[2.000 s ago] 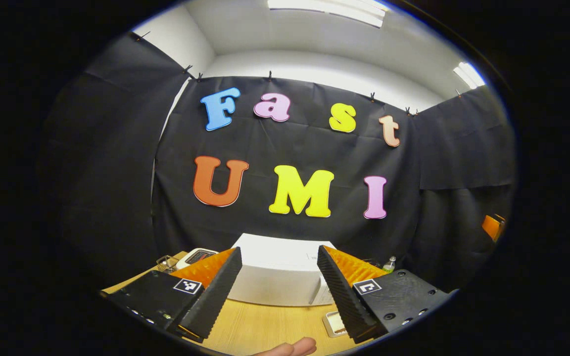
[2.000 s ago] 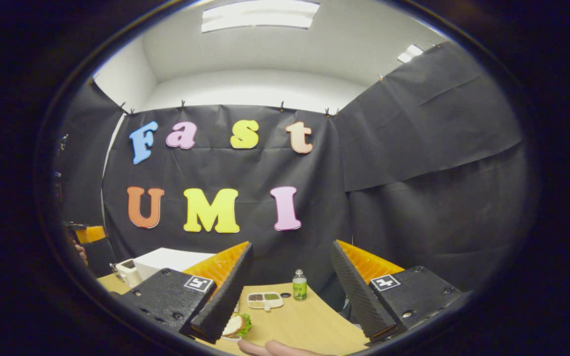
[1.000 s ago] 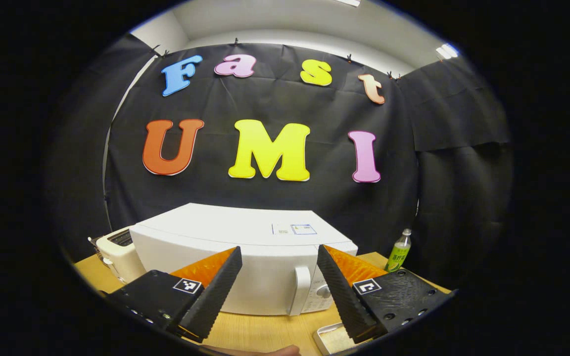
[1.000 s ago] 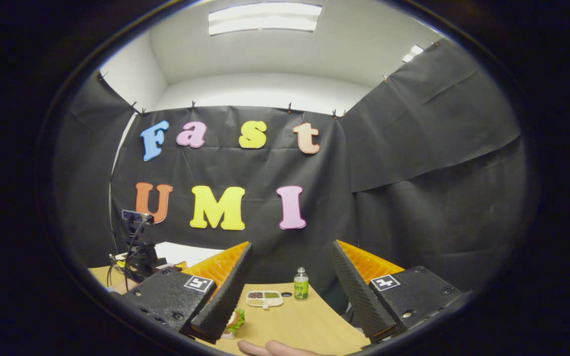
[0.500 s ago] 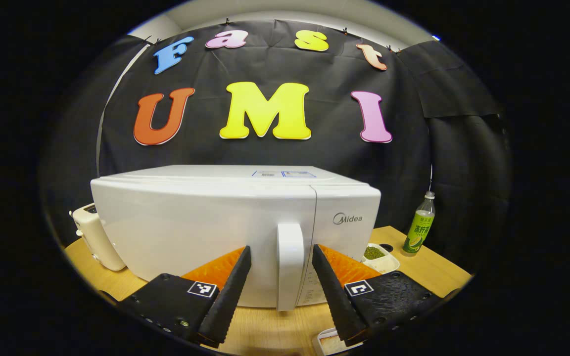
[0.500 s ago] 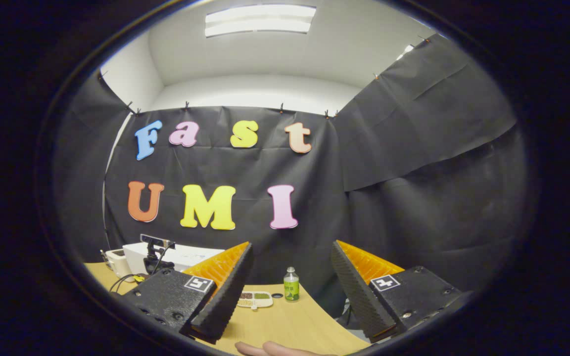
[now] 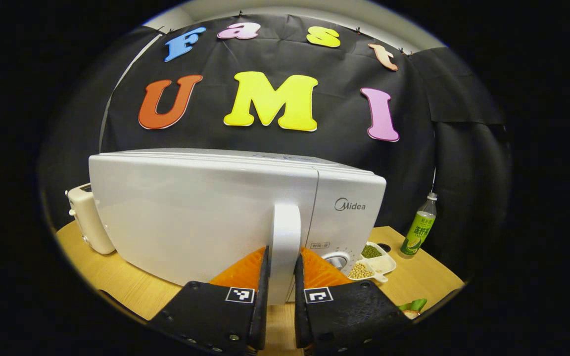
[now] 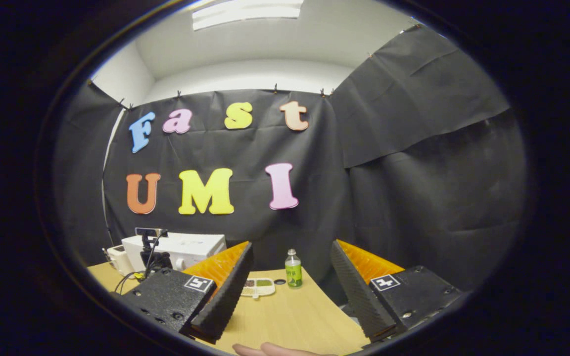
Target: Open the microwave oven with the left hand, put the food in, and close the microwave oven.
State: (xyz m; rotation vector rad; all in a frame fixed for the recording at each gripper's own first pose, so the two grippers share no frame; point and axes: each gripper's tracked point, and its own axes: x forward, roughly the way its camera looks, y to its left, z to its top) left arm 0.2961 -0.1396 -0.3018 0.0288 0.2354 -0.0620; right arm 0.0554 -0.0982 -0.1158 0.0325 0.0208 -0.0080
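A white microwave oven (image 7: 201,217) stands on the wooden table with its door closed. Its upright white handle (image 7: 285,237) sits between the fingers of my left gripper (image 7: 281,282), which is shut on it low down. A bit of green and brown food (image 7: 412,307) peeks in at the lower right of the left gripper view. In the right gripper view my right gripper (image 8: 290,287) hangs open over the table with nothing between its fingers. The microwave oven (image 8: 181,247) appears far off to its left, with the other gripper's dark body (image 8: 152,257) in front of it.
A white toaster (image 7: 87,220) stands left of the microwave. A divided white dish of beans (image 7: 371,262) and a green bottle (image 7: 419,228) sit to its right; the same bottle (image 8: 293,271) and dish (image 8: 258,287) lie ahead of my right gripper. A fingertip (image 8: 265,350) shows at the bottom.
My left gripper came down and forward to the microwave, then closed its fingers onto the door handle. My right gripper stayed open, drifting only slightly.
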